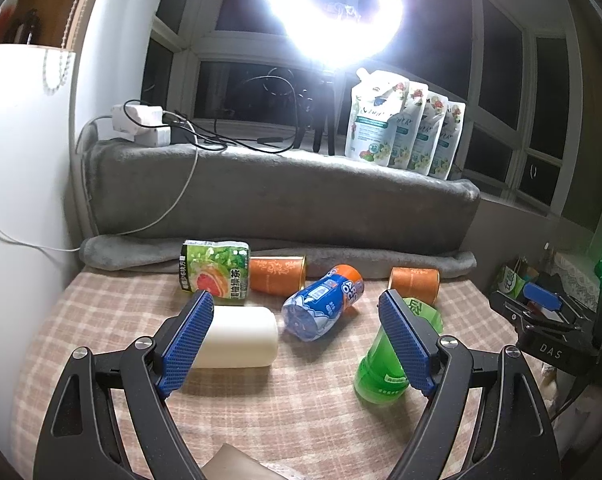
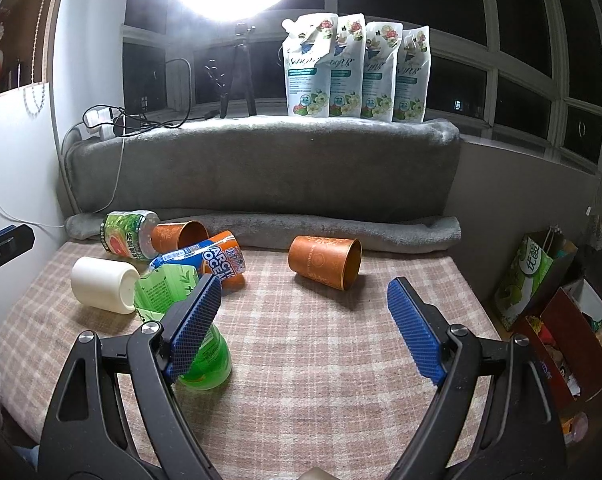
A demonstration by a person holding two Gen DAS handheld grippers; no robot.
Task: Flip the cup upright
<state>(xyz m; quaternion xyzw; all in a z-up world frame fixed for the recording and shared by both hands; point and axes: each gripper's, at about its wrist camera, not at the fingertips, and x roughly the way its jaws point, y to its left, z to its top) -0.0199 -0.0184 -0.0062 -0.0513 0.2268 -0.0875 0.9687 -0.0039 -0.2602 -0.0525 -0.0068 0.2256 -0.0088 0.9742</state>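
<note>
Three cups lie on their sides on the plaid mat [image 2: 321, 344]. A white cup [image 1: 241, 338] [image 2: 103, 286] lies at the left, just beyond my left gripper's left pad. One orange cup [image 1: 277, 274] [image 2: 179, 236] lies at the back. A second orange cup [image 1: 415, 283] [image 2: 325, 262] lies to the right, its mouth facing right in the right wrist view. My left gripper [image 1: 297, 300] is open and empty above the mat. My right gripper [image 2: 304, 284] is open and empty, a short way in front of the second orange cup.
A green bottle [image 1: 385, 368] [image 2: 189, 320], a blue-orange bottle [image 1: 323, 308] [image 2: 209, 260] and a green grapefruit bottle [image 1: 215, 272] [image 2: 127, 236] lie among the cups. A grey blanket ledge [image 2: 261, 160] rises behind with detergent pouches [image 2: 357, 68]. Bags and boxes [image 2: 557, 304] stand right of the mat.
</note>
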